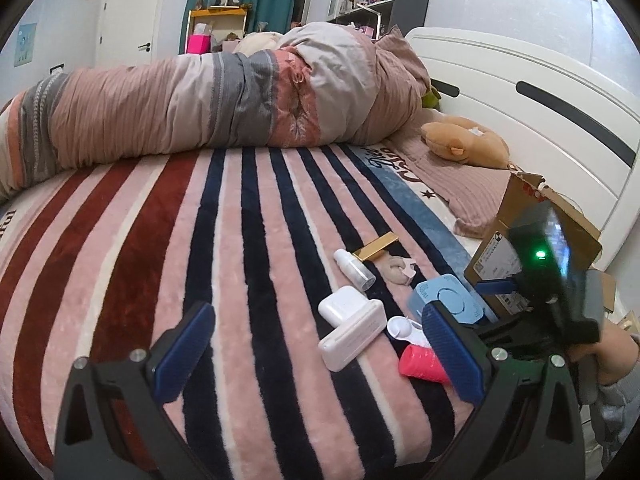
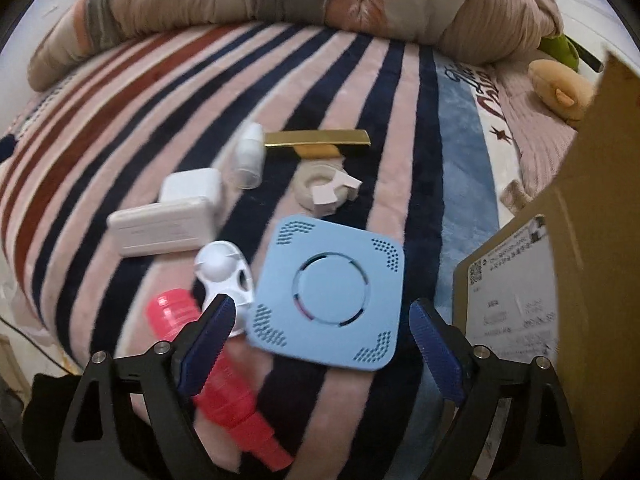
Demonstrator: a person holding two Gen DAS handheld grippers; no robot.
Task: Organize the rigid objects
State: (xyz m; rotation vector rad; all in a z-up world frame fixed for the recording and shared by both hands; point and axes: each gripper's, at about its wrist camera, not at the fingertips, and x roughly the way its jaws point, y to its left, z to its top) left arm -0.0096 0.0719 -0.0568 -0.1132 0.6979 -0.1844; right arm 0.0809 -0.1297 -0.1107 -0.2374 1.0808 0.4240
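Observation:
Several small rigid items lie on the striped bed blanket. A light blue square device lies just ahead of my open right gripper, between its blue fingers, not gripped. Left of it are a white spoon-like piece, a red plastic funnel-shaped piece, a white boxy device, a small clear bottle, a gold bar and a beige ring with pink bits. My left gripper is open and empty above the blanket, with the white device between its fingers' line.
An open cardboard box stands at the right, against the white headboard. A rolled quilt lies across the far side of the bed. A tan plush toy sits near the pillow. The right gripper's body shows by the box.

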